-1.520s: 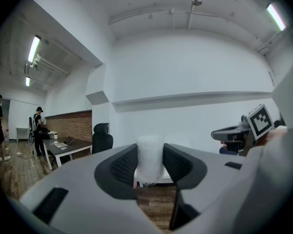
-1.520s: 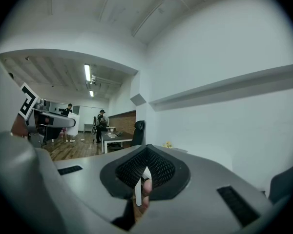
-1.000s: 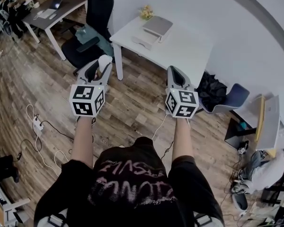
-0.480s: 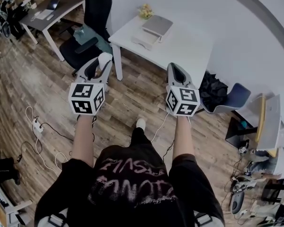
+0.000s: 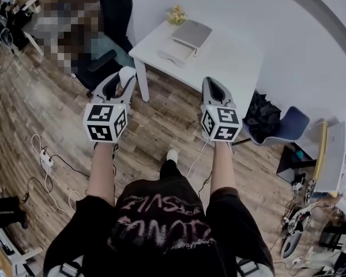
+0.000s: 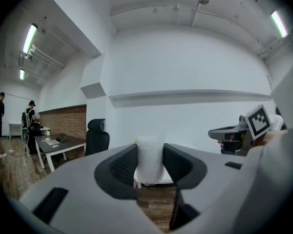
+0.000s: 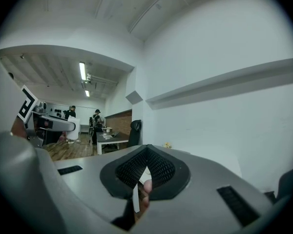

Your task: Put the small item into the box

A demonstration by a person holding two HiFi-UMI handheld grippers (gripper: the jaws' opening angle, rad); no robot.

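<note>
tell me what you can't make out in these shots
- white item in the left gripper: left gripper view; what it is stays unclear, and its lower end sits behind the fingers.
- box: head view; the grey slab and white block on the table are too small to tell which is the box, or whether it is open.
- yellow thing: head view, too small to identify.

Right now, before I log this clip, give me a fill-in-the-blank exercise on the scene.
The left gripper is shut on a wrapped item coloured ___.
The right gripper, jaws together, holds ___.
The office chair beside the white table is ___.
Missing words: white; nothing; black.
</note>
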